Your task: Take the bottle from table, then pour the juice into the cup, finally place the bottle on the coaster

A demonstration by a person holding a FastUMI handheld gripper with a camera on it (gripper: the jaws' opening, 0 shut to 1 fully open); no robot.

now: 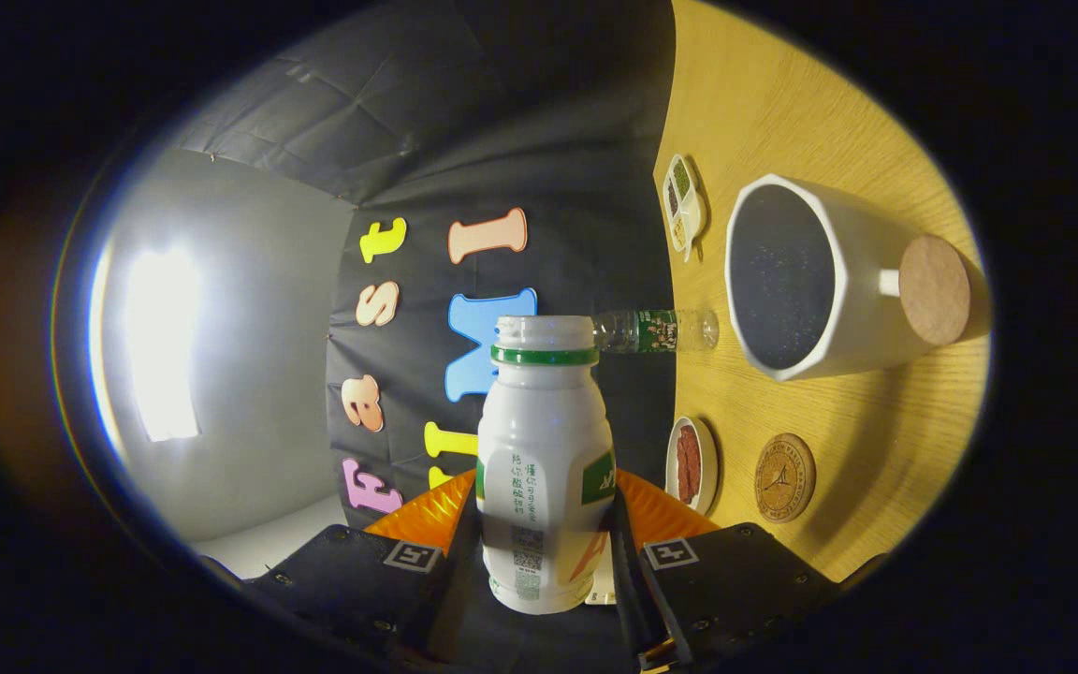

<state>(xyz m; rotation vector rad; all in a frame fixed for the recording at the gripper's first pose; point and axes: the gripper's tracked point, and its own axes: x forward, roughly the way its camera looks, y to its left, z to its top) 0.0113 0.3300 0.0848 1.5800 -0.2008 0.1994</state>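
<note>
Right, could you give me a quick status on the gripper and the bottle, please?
Gripper shut on white bottle, cap off, tipped sideways. Cup just beyond the bottle's mouth, nothing pouring visibly. Coaster bare; clear bottle lies near the cup.

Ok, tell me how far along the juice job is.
Done: the bottle is off the table, held between the gripper fingers, uncapped. In hand: the view is rolled sideways, so the bottle is tipped with its mouth level with the white cup but short of its rim; no juice is flowing. Left: finish the pour, then set the bottle on the round coaster beside the cup.
</note>
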